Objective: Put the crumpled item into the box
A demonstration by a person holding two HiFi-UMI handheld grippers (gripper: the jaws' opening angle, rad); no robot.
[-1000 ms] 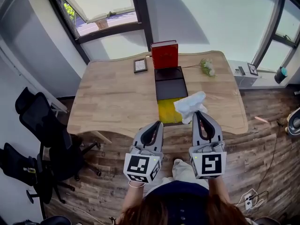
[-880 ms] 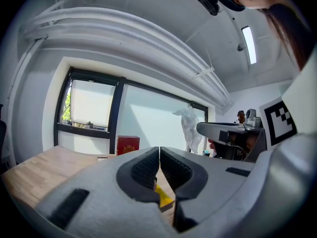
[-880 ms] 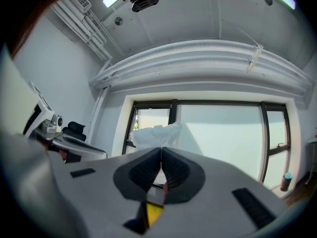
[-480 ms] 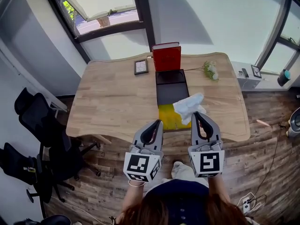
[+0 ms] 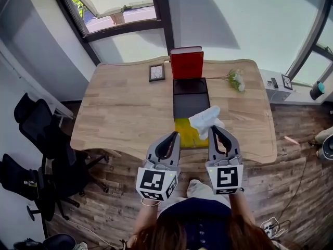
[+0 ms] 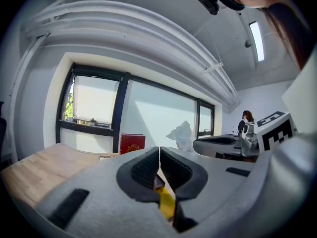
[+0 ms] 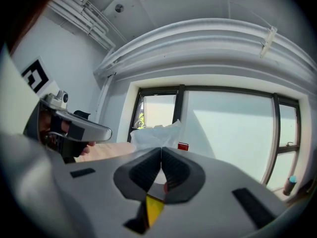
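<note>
A long open box [image 5: 190,104] lies on the wooden table [image 5: 125,108], with black inner sections, a yellow near end [image 5: 185,133] and a red lid [image 5: 187,62] upright at its far end. My right gripper [image 5: 213,129] is shut on the white crumpled item [image 5: 205,119], which hangs over the box's near right edge. From the right gripper view, the crumpled item [image 7: 156,133] bulges just past the closed right gripper [image 7: 161,150]. My left gripper [image 5: 175,135] is shut and empty at the table's front edge, left of the box. Its own view shows the left gripper [image 6: 159,150] closed and the crumpled item [image 6: 182,134] beyond it.
A small picture frame [image 5: 156,72] lies left of the red lid, and a flower sprig [image 5: 237,79] lies to its right. Black office chairs [image 5: 39,134] stand left of the table. A low shelf [image 5: 278,82] sits by the right window.
My right gripper has carried the crumpled item a little left, from beside the box to over its near right edge. The left gripper has barely moved.
</note>
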